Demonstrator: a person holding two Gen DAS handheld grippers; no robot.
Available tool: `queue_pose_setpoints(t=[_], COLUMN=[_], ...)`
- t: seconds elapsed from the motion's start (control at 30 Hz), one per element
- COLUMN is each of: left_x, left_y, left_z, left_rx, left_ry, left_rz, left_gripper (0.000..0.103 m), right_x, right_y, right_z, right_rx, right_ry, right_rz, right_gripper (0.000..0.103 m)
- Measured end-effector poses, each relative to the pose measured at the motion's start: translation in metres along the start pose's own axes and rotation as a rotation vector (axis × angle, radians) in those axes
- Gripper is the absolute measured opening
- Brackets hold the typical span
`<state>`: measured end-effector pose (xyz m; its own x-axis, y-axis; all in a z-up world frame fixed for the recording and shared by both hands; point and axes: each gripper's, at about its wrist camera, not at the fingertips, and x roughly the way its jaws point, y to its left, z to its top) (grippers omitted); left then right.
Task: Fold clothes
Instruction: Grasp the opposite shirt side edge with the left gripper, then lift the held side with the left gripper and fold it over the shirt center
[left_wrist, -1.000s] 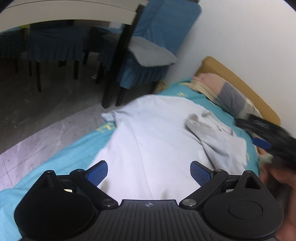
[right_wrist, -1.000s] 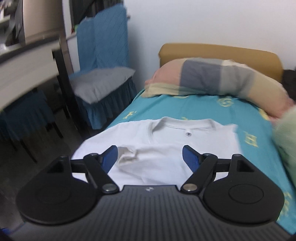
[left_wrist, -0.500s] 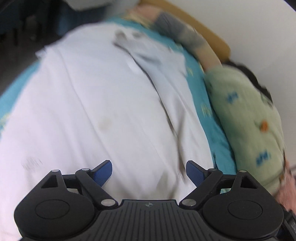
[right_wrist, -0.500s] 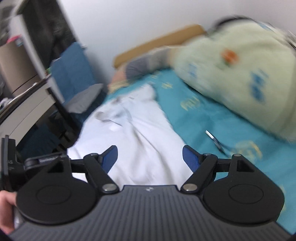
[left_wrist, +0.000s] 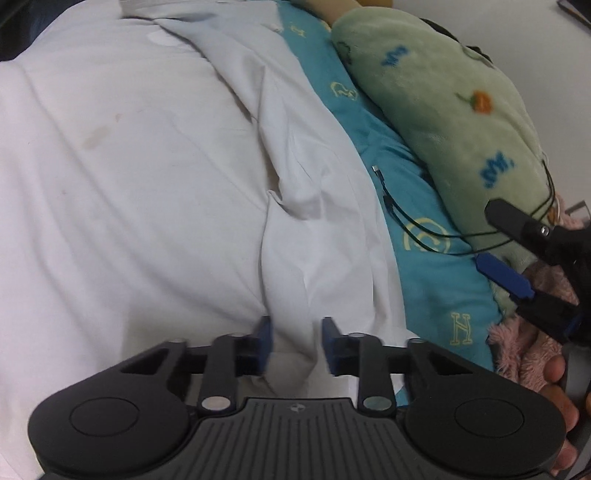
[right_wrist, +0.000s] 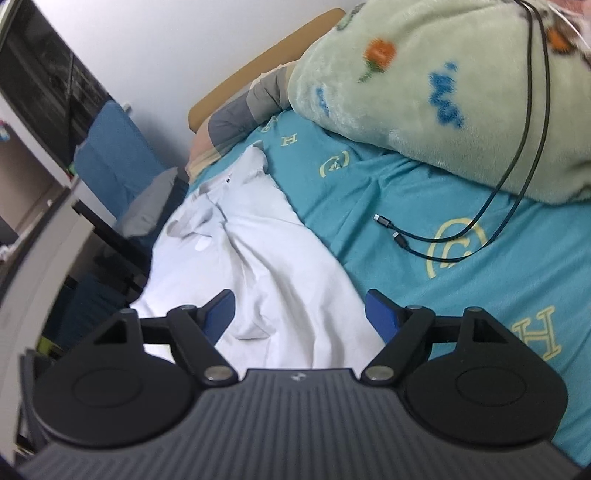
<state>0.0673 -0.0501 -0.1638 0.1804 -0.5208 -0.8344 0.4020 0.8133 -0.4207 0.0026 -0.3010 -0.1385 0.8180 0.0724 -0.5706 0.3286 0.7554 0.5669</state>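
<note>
Left gripper (left_wrist: 294, 334) has just been closing; blue pads now pinch a raised ridge of the white cotton T-shirt (left_wrist: 147, 177) at its near hem, cloth between them. Right gripper (right_wrist: 300, 310) stands wide apart over the shirt's near right edge, nothing held; also seen at far right of the left view, a hand (left_wrist: 561, 402) behind it. Shirt lies spread on the teal patterned bedsheet (right_wrist: 461, 295), collar at the far end. Judgement: light, limp, wrinkles easily, sags where unsupported; best taken at hem corners or side seam, both hands together, then lifted evenly. To the right, a black charging cable (right_wrist: 443, 254) lies loose on the sheet, well apart from the shirt, running up over a pale green fleece blanket (right_wrist: 443, 74). Farther: striped pillow (right_wrist: 236, 122), tan headboard (right_wrist: 258, 70). Shirt's left sleeve and near hem corners cut off by gripper bodies; how much cloth the pinch has is hard to make out.
</note>
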Motion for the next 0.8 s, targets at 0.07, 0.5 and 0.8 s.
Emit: queue_pose_setpoints(t=[0.07, 0.5, 0.8], left_x=[0.000, -0.094, -0.112], left_y=[0.000, 0.060, 0.014], left_z=[0.000, -0.022, 0.002], left_rx=[0.010, -0.386, -0.226], left_ry=[-0.003, -0.146, -0.328], left_rz=[0.014, -0.259, -0.469], left_gripper=[0.006, 0.003, 0.003], right_x=[0.000, 0.005, -0.023], right_y=[0.000, 0.013, 0.032], right_z=[0.000, -0.003, -0.017], right_rx=[0.002, -0.098, -0.181], right_ry=[0.003, 0.027, 0.057], right_rz=[-0.001, -0.040, 0.123], right_gripper=[0.079, 0.079, 0.079])
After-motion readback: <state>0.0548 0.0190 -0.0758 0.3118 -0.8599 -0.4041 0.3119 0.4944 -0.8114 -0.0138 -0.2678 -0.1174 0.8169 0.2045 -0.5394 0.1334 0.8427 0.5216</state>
